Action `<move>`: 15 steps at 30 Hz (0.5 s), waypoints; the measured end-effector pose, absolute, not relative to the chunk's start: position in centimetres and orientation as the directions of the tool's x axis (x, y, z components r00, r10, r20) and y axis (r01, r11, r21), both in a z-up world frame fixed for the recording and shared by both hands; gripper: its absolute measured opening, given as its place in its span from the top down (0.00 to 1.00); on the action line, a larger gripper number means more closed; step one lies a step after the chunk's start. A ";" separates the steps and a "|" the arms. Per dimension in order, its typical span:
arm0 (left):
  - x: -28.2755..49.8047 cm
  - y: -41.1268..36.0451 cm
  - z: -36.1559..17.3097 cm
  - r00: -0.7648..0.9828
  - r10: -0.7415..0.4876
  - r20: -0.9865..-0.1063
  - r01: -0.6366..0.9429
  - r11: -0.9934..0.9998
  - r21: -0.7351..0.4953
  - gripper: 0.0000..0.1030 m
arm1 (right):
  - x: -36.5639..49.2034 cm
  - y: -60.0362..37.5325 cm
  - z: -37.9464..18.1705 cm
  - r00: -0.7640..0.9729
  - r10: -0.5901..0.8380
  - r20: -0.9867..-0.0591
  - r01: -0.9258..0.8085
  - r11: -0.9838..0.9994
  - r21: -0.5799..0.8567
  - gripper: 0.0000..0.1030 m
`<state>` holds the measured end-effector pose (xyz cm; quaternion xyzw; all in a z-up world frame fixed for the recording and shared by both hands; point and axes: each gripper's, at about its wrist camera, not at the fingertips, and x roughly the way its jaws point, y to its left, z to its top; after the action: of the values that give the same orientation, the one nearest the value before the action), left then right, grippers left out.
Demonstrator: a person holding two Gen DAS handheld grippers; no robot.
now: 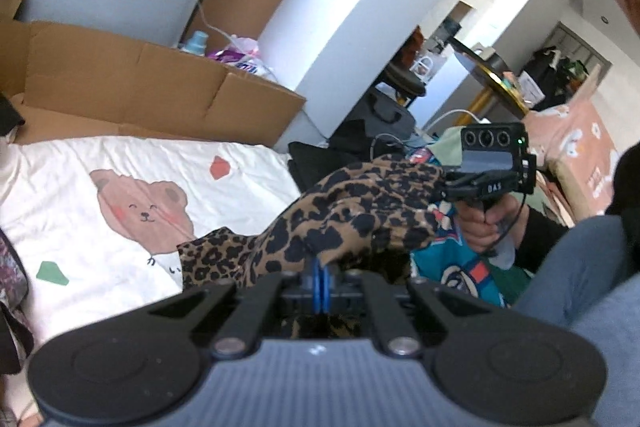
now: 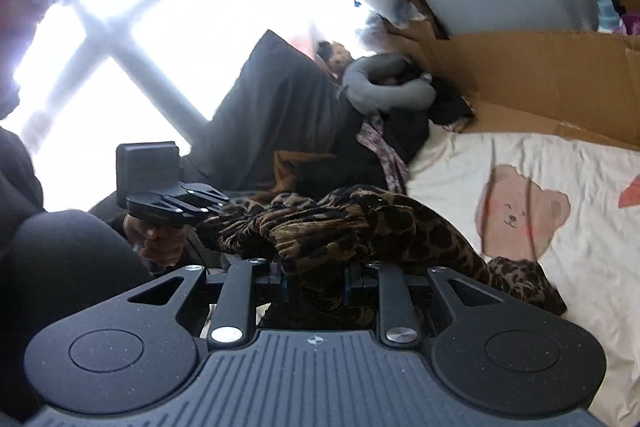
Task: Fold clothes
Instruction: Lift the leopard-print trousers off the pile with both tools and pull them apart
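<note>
Left gripper (image 1: 322, 277) pinches the leopard-print garment (image 1: 352, 215) with its blue pads pressed together. Right gripper (image 2: 316, 285), fingers narrowly parted, clamps a thick bunch. The garment hangs between them above the bear-print sheet (image 1: 132, 195); cardboard box (image 1: 160, 87) stands beyond.

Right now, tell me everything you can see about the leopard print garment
The leopard print garment is soft, velvety-looking fabric, tan with dark spots. It is bunched and lifted, stretched between both grippers: the left gripper is shut on a thin edge, the right gripper clamps a thicker bunched fold. One end trails down onto the white bear-print sheet. What kind of clothing it is cannot be told.
</note>
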<state>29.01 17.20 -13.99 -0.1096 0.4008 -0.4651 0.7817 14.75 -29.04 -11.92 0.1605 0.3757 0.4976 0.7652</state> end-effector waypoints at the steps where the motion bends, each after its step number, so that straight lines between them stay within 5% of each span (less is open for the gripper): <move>1: 29.4 17.2 -14.4 0.249 -0.812 -0.527 0.635 0.548 -0.545 0.98 | 15.0 -28.8 -12.4 0.222 0.877 -0.426 -0.635 0.462 0.619 0.77; 15: 35.9 16.3 -23.6 0.310 -0.723 -0.617 0.542 0.668 -0.510 0.98 | 21.4 -25.0 -22.1 0.206 0.752 -0.627 -0.527 0.625 0.576 0.76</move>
<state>35.92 16.28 -23.64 -0.1037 0.4355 -0.3941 0.8027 21.40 -25.00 -22.08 0.1189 0.4730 0.4165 0.7672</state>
